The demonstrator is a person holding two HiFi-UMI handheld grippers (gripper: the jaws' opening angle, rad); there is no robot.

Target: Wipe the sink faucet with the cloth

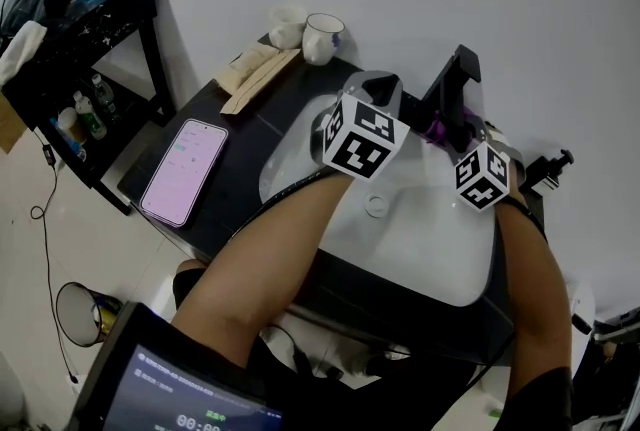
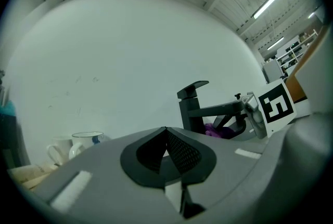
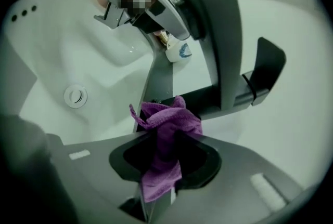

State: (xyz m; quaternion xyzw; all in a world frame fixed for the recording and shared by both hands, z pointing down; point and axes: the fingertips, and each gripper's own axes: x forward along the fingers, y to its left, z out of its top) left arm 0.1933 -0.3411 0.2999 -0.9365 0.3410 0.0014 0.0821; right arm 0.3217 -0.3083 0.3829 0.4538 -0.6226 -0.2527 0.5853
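Clamped tight on the cloth [image 3: 167,120], the right gripper [image 3: 158,137] has its jaws nearly together with the purple fabric bunched between them: a wad pokes out ahead of the tips and a tail hangs back through the gap. That wad sits at the foot of the faucet [image 3: 216,36], low on its column and under the spout. It looks pressed against the dark metal, though I cannot be sure of full contact. I judge the wiping itself to be in hand, at the bottom of the fixture, with most of the faucet surface not yet covered. The next move calls for dragging the wad up the column and then out along the spout. It needs steady pressure and a firm pinch so the fabric does not slip out, and the wrist must turn to follow each face. As for the faucet, its column stands upright at the back of the sink [image 1: 420,259]. Its spout is the long axis, running level from the column out over the basin toward the person, and the flat lever on top points the same way. To the faucet's left, near the spout end and above the basin, hangs the left gripper [image 2: 166,141]. Its jaws are pressed together on nothing and it plays no part just now. Farther left of the faucet, well apart on the dark counter, stands a mug [image 1: 323,37].
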